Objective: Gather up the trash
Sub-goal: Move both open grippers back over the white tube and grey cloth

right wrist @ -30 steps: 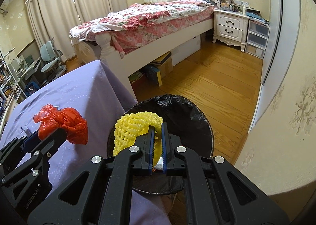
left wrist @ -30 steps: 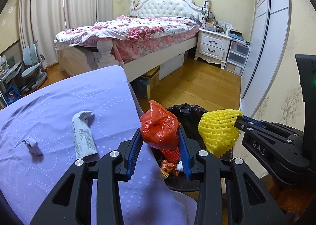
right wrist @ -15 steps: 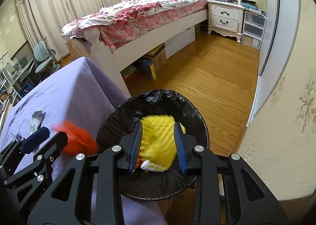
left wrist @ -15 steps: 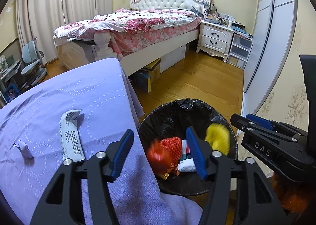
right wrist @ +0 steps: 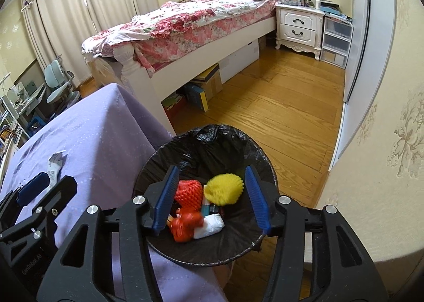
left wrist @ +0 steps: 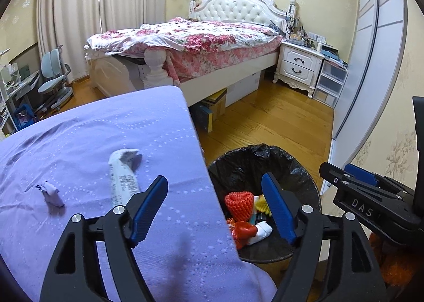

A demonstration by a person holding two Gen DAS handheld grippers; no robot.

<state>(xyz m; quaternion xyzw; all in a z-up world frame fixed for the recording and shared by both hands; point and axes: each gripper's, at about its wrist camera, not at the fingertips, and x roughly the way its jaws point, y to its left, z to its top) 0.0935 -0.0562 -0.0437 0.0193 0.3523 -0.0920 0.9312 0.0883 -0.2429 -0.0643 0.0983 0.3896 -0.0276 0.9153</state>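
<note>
A bin with a black liner stands on the floor beside the purple-covered table. Inside lie a red plastic bag, a yellow foam net and an orange-red foam net. My left gripper hangs over the table edge and bin, jaws opening, nothing between them. My right gripper hovers above the bin, jaws opening and empty. A white wrapper and a small crumpled scrap lie on the table.
A bed with a floral cover stands across the wooden floor, boxes under it. A white nightstand and plastic drawers are at the far right. A wallpapered wall runs close beside the bin.
Both grippers have opened. The red bag left the left gripper and the yellow net left the right one; both now lie in the bin.
</note>
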